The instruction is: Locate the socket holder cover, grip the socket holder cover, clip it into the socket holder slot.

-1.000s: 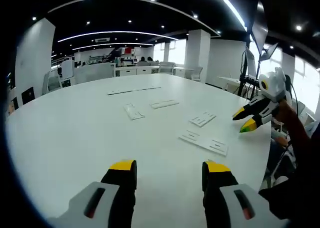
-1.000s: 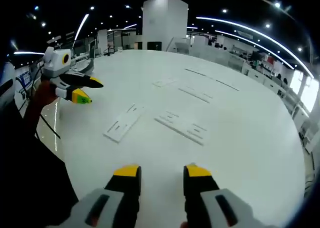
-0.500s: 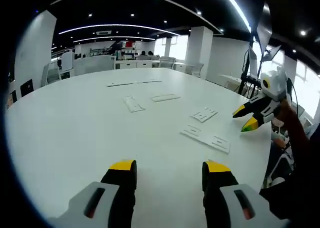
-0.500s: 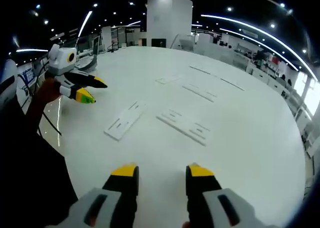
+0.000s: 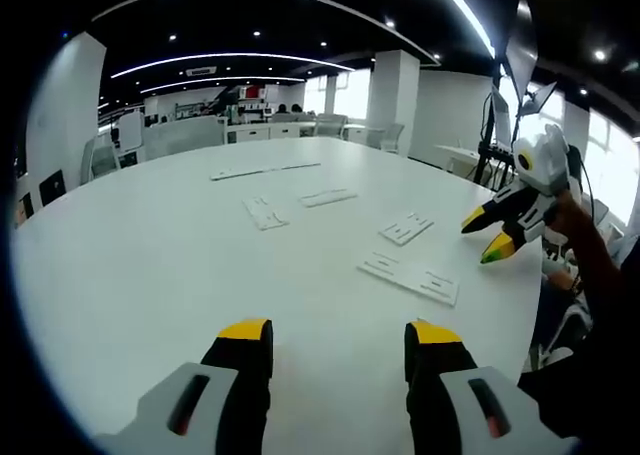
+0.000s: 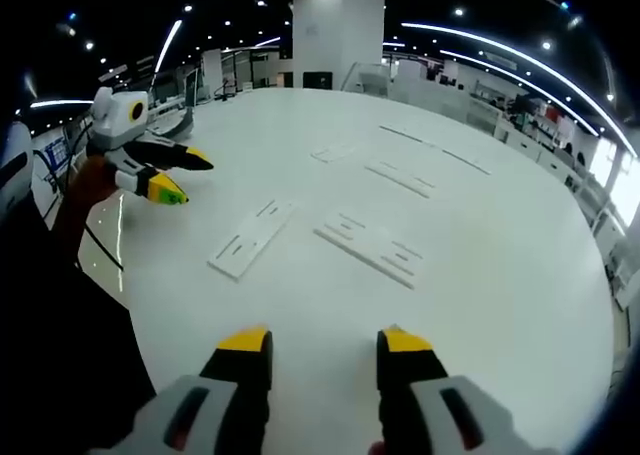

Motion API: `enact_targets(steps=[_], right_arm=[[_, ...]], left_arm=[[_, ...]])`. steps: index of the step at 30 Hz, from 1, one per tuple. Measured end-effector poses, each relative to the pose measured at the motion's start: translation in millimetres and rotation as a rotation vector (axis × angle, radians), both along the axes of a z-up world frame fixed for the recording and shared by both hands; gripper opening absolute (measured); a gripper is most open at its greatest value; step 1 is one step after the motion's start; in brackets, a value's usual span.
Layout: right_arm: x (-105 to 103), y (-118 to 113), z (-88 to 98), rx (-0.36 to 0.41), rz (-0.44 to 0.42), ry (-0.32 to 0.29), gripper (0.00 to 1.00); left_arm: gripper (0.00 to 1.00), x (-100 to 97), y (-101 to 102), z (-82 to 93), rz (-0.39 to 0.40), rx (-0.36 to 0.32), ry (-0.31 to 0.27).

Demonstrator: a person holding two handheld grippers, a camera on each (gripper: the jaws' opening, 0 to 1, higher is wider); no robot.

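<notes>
Both grippers (image 5: 337, 337) (image 6: 320, 344) above table (image 5: 150, 265) (jaws apart)

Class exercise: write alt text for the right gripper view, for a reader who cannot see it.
The right tongs hang open and empty above a large white table. Two long flat white slotted pieces lie on it just ahead. The left tongs, held in a hand, hover at the table's left edge.

Both views are evenly and brightly lit from above by ceiling light strips (image 5: 250, 57) and small spot lamps, set against a dark ceiling. Extra daylight is admitted through windows (image 5: 352, 93) far ahead of the jaws. The white desk (image 5: 150, 265) is rendered almost shadowless, with mild glare. Straight lines are bowed strongly toward the edges by the fisheye lens. Distant furniture is rendered soft.
</notes>
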State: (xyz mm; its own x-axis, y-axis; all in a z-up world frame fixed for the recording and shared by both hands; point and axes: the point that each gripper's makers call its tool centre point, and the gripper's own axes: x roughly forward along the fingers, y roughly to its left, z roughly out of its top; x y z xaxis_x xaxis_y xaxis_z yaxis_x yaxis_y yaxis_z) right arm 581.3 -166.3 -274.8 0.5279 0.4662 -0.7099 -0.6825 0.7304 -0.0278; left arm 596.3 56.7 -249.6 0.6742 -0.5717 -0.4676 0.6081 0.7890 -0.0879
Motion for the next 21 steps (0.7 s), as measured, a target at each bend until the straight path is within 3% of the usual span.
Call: enact_targets(steps=[21], right_arm=[[1.7, -8.0, -1.7, -0.039, 0.004, 0.034, 0.42]], left_arm=[[0.52, -0.1, -0.5, 0.6, 0.016, 0.004, -0.01]])
